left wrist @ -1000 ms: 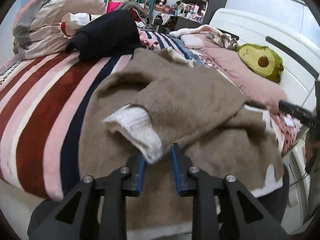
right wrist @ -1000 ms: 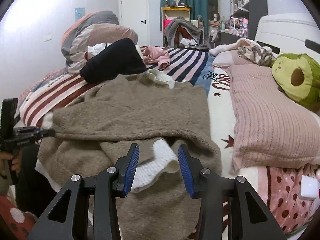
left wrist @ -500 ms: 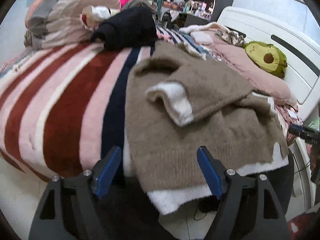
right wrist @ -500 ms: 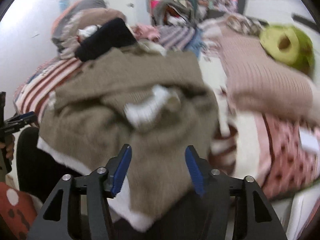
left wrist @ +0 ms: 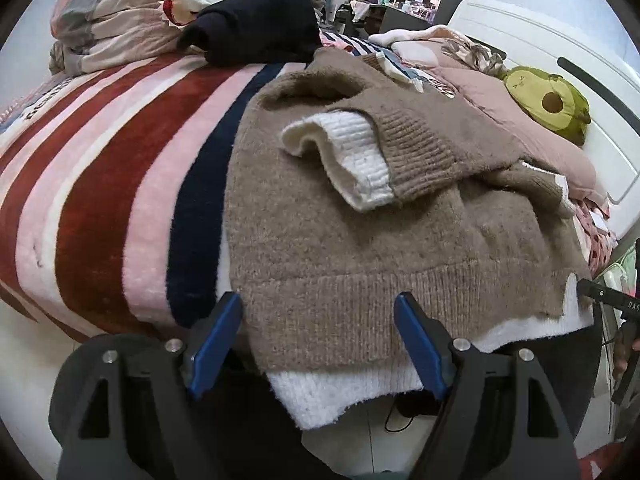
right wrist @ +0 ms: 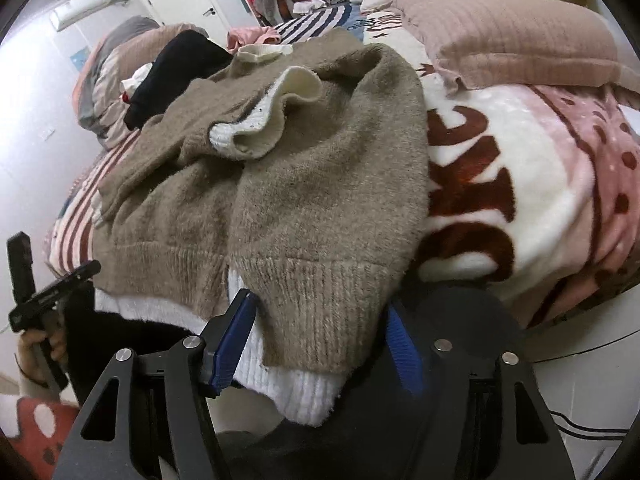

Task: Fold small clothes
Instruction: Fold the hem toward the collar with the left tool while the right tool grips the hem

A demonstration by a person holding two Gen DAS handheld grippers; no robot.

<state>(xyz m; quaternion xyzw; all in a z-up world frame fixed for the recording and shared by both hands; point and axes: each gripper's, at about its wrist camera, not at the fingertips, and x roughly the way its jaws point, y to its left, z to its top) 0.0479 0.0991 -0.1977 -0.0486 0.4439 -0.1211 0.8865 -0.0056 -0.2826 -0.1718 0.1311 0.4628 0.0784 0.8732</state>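
Sweater (left wrist: pixel 360 248) hem between both claws | left claw (left wrist: pixel 320 344) agape | right claw (right wrist: pixel 320 344) opening, gripping nothing

Soft, even indoor light fills both fisheye views, casting only faint shadows in the folds of the brown sweater (left wrist: pixel 344 216). Dark vignette corners ring each round frame, and straight lines bow near the rims. The left wrist view is sharp; the right wrist view is slightly smeared, with the white wall (right wrist: pixel 36 120) at left washed out bright.
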